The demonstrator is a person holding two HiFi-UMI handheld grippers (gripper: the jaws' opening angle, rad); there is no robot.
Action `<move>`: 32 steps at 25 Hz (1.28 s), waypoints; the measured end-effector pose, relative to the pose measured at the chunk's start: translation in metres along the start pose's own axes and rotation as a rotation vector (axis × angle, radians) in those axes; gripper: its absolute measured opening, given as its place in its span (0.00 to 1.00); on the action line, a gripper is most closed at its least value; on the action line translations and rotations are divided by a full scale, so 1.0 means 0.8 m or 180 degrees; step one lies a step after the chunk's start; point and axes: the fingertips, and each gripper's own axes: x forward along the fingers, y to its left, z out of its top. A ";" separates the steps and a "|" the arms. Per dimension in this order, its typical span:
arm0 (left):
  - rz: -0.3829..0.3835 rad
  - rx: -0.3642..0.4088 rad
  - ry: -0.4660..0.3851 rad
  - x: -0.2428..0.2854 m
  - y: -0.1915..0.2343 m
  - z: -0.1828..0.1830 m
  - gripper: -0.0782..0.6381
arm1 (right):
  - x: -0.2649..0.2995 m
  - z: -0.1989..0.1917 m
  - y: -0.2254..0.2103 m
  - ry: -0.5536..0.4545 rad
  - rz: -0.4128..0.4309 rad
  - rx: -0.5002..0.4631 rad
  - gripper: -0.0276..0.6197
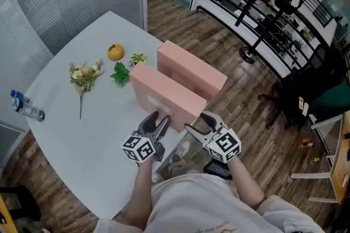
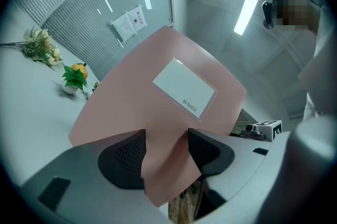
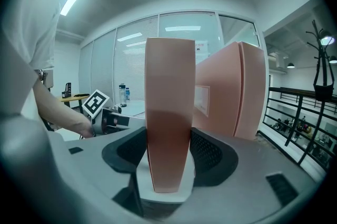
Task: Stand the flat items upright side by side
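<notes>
Two flat pink boxes stand upright side by side on the white table (image 1: 82,133). The far pink box (image 1: 191,69) stands free. The near pink box (image 1: 164,92) has a white label (image 2: 184,86) on its face. My left gripper (image 1: 157,121) is shut on that near box's lower corner (image 2: 166,149), and the pads press on both faces. My right gripper (image 1: 198,122) is shut on the same box's narrow end (image 3: 168,112), near the table's front edge. In the right gripper view the far box (image 3: 237,91) shows just to the right.
Behind the boxes lie an orange (image 1: 115,52), a green sprig (image 1: 120,73), a small potted plant (image 1: 138,58) and a bunch of flowers (image 1: 85,74). A water bottle (image 1: 24,106) lies at the table's left edge. A stand's base (image 1: 249,54) sits on the wooden floor.
</notes>
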 end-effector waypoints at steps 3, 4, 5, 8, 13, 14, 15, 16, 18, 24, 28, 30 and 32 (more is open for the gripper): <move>-0.0006 -0.0011 0.0004 0.005 0.000 0.000 0.45 | 0.000 0.000 -0.006 0.0017 -0.0010 -0.0006 0.46; -0.0007 -0.0012 0.0004 0.007 -0.001 0.000 0.45 | -0.001 0.000 -0.007 0.0021 -0.0013 -0.0006 0.46; -0.0009 -0.0013 0.0003 0.009 -0.001 0.000 0.45 | -0.001 -0.001 -0.009 0.0023 -0.0017 -0.0007 0.46; -0.0015 -0.0014 0.0000 0.012 -0.002 -0.001 0.45 | -0.003 -0.002 -0.012 0.0023 -0.0031 -0.0013 0.46; -0.0028 -0.0023 0.0002 0.017 -0.003 -0.001 0.45 | -0.004 -0.001 -0.016 0.0021 -0.0060 -0.0001 0.46; -0.0033 -0.0023 0.0002 0.017 -0.002 -0.001 0.45 | -0.004 -0.001 -0.016 0.0017 -0.0070 0.0000 0.46; -0.0037 -0.0023 0.0002 0.017 -0.002 -0.001 0.45 | -0.003 -0.001 -0.016 0.0014 -0.0080 -0.0002 0.46; -0.0040 -0.0024 0.0002 0.017 -0.002 -0.001 0.45 | -0.004 -0.001 -0.016 0.0011 -0.0089 -0.0004 0.46; -0.0042 -0.0028 0.0001 0.018 -0.003 -0.001 0.45 | -0.005 -0.001 -0.016 0.0006 -0.0102 -0.0002 0.46; -0.0068 -0.0047 0.0015 0.017 -0.005 0.000 0.45 | -0.006 0.000 -0.015 -0.0026 -0.0144 0.0014 0.46; -0.0097 -0.0070 0.0021 0.017 -0.004 -0.002 0.45 | -0.006 -0.002 -0.014 -0.0004 -0.0159 0.0007 0.46; -0.0113 -0.0075 0.0022 0.019 -0.004 -0.002 0.45 | -0.007 -0.002 -0.016 0.0007 -0.0171 0.0003 0.46; -0.0125 -0.0081 0.0014 0.021 -0.005 -0.001 0.45 | -0.007 -0.001 -0.018 0.0014 -0.0181 -0.0001 0.46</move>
